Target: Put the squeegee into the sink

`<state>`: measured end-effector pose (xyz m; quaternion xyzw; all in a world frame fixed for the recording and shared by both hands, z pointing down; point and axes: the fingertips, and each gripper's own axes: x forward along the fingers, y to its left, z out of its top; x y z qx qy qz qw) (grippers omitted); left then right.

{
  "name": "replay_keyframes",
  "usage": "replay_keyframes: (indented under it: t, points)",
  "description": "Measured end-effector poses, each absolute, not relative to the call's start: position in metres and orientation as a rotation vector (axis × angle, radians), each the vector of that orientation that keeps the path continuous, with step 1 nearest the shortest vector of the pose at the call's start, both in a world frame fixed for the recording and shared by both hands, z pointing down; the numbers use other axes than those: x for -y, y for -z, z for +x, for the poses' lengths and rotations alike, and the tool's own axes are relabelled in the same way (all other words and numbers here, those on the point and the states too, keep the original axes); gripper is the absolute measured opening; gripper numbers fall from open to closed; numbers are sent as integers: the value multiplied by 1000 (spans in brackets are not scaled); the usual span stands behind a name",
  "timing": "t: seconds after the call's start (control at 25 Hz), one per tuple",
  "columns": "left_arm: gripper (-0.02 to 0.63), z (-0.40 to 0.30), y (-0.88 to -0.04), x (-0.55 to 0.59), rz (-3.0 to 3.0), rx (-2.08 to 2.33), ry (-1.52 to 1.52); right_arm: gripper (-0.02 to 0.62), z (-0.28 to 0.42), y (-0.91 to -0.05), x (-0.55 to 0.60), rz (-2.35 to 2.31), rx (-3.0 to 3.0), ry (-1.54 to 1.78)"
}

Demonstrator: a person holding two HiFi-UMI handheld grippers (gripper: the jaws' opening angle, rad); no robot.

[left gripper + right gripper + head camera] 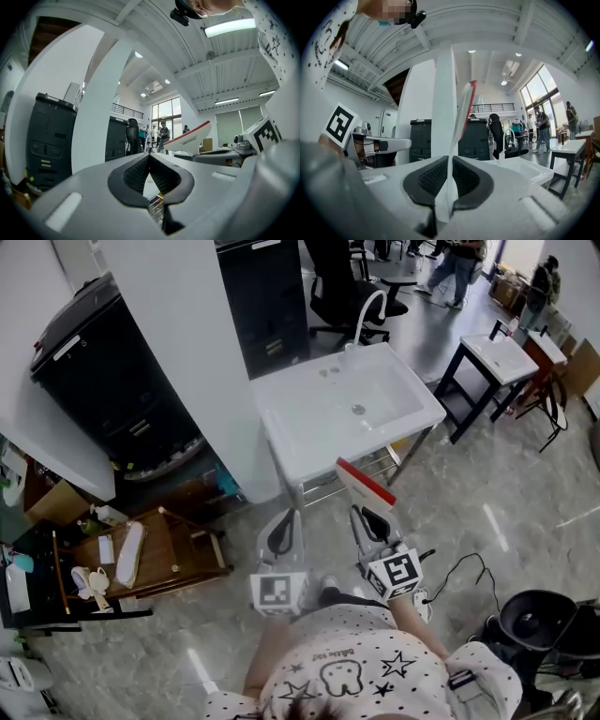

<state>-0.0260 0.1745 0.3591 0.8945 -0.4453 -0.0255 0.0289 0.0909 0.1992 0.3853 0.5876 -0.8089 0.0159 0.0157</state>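
The squeegee [365, 484] is a flat white piece with a red edge. My right gripper [366, 516] is shut on its lower end and holds it out level, just short of the front rim of the white sink [281, 409]. In the right gripper view the white squeegee [451, 122] stands upright between the pressed pads, and the sink [534, 172] lies ahead to the right. My left gripper [284, 527] is beside it on the left, shut with nothing in it. In the left gripper view my left gripper [149, 158] has its pads touching, with the squeegee [190, 139] off to the right.
A curved faucet [368, 307] stands at the sink's far edge. A white pillar [178, 343] rises left of the sink, with a black printer [112, 381] beyond it. A wooden cart [155, 554] is at the left, a second sink table [502, 357] at the right, and a black chair [342, 287] behind.
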Motion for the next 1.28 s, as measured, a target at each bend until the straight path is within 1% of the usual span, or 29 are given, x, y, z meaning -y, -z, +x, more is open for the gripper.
replay_keyframes:
  t: [0.24, 0.56, 0.84, 1.28]
  points:
    - [-6, 8, -356, -157, 2767, 1375, 84, 21, 115, -388, -183, 1823, 2540, -56]
    - [-5, 19, -355, -158, 2757, 1388, 81, 21, 128, -387, -177, 1786, 2577, -45]
    - [-5, 14, -350, -145, 2783, 1420, 144, 21, 125, -384, -170, 1785, 2587, -70]
    - [-5, -2, -351, -103, 2774, 1306, 64, 21, 102, -381, -133, 1829, 2538, -126]
